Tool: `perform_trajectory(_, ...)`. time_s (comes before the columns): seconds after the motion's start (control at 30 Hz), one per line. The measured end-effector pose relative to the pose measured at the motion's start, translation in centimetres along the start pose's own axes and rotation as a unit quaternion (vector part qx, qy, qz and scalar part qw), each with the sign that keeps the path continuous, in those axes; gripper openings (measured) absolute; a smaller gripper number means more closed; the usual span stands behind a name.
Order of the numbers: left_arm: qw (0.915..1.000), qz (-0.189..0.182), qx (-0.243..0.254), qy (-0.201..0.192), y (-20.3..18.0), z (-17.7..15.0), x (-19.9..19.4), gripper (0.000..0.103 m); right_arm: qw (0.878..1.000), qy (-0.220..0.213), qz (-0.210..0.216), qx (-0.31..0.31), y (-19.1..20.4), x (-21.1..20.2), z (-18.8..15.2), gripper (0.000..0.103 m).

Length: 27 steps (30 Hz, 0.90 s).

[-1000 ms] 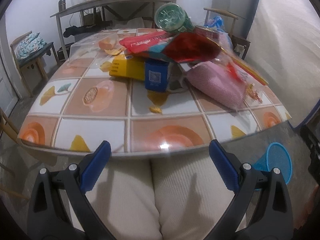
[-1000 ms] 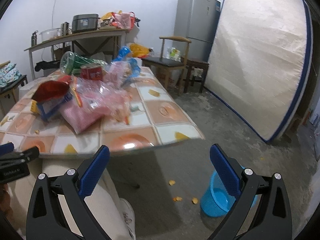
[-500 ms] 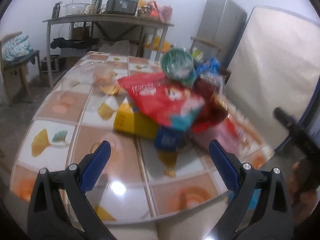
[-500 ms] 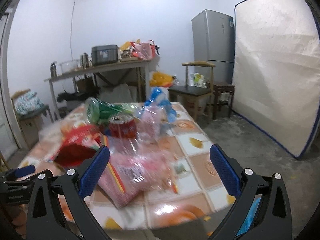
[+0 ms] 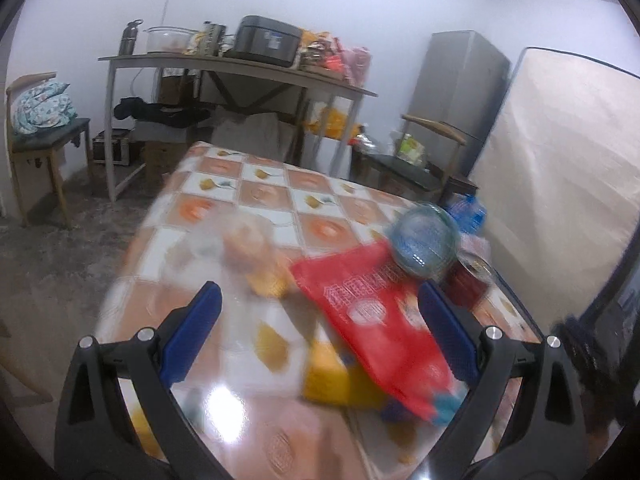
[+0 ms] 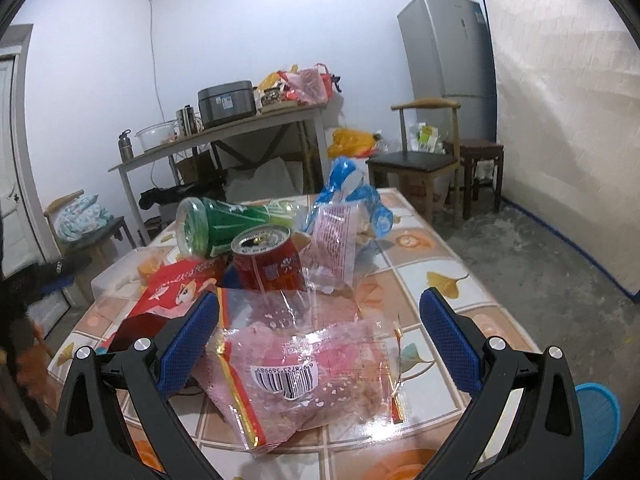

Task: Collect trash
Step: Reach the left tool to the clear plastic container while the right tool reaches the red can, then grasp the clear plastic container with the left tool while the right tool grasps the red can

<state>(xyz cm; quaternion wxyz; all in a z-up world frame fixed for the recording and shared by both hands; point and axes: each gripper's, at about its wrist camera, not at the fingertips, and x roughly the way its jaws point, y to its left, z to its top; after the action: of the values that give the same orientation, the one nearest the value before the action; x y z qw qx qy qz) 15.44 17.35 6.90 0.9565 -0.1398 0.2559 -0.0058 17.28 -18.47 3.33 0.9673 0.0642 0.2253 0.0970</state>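
A heap of trash lies on the tiled table [image 6: 432, 276]. In the right wrist view a clear pink bag with a barcode [image 6: 304, 376] lies nearest, behind it a red can [image 6: 268, 264], a green bottle on its side [image 6: 224, 228], a red snack bag [image 6: 176, 288] and a blue wrapper [image 6: 348, 184]. My right gripper [image 6: 318, 340] hangs open just above the pink bag. The left wrist view is blurred: the red snack bag [image 5: 376, 320], a yellow box [image 5: 336, 380] and the bottle's base [image 5: 424, 244] lie ahead of my open left gripper [image 5: 318, 340], which holds nothing.
A blue bin [image 6: 596, 420] stands on the floor at the table's right edge. Behind are a loaded shelf table [image 6: 224, 132], a wooden chair [image 6: 424, 160], a fridge [image 6: 448, 64] and a mattress [image 6: 560, 120] leaning on the wall. Another chair with a cushion [image 5: 40, 120] is at far left.
Both grippers have risen from lap height and moved forward over the table. The left view swung left and blurred; the right one closed in on the pink bag. Both stay open.
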Motion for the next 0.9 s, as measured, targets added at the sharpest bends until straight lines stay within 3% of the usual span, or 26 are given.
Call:
perform_trajectory(0.07, 0.9998, 0.015, 0.004, 0.009, 1.1, 1.5, 0.8, 0.095, 1.000, 0.002, 0.004, 0.003, -0.2, 0.4, 0.0, 0.098)
perform_trajectory(0.27, 0.9930, 0.013, 0.018, 0.116, 4.4, 5.0, 5.7, 0.095, 1.000, 0.006, 0.010, 0.010, -0.8, 0.9, -0.1, 0.098)
perform_trajectory(0.37, 0.9834, 0.010, 0.048, 0.175, 4.9, 5.0, 7.9, 0.095, 1.000, 0.016, 0.016, 0.012, -0.9, 1.5, -0.3, 0.098)
perform_trajectory(0.43, 0.9734, 0.030, 0.082, 0.212, 4.8, 4.3, 9.3, 0.095, 1.000, 0.020, 0.021, 0.011, -0.9, 1.8, -0.4, 0.098)
perform_trajectory(0.67, 0.9421, 0.089, 0.187, 0.263, 3.8, 3.0, 12.7, 0.095, 0.999, 0.020, 0.028, 0.001, -0.1, 2.0, -0.2, 0.098)
perform_trajectory(0.8, 0.9293, 0.101, 0.181, 0.305, 4.3, 2.6, 14.7, 0.095, 0.999, 0.021, 0.028, -0.001, 0.1, 2.2, -0.3, 0.098)
perform_trajectory(0.9, 0.9289, 0.093, 0.150, 0.326, 5.4, 2.5, 15.7, 0.090, 0.999, 0.023, 0.028, 0.000, -0.1, 2.1, -0.2, 0.098)
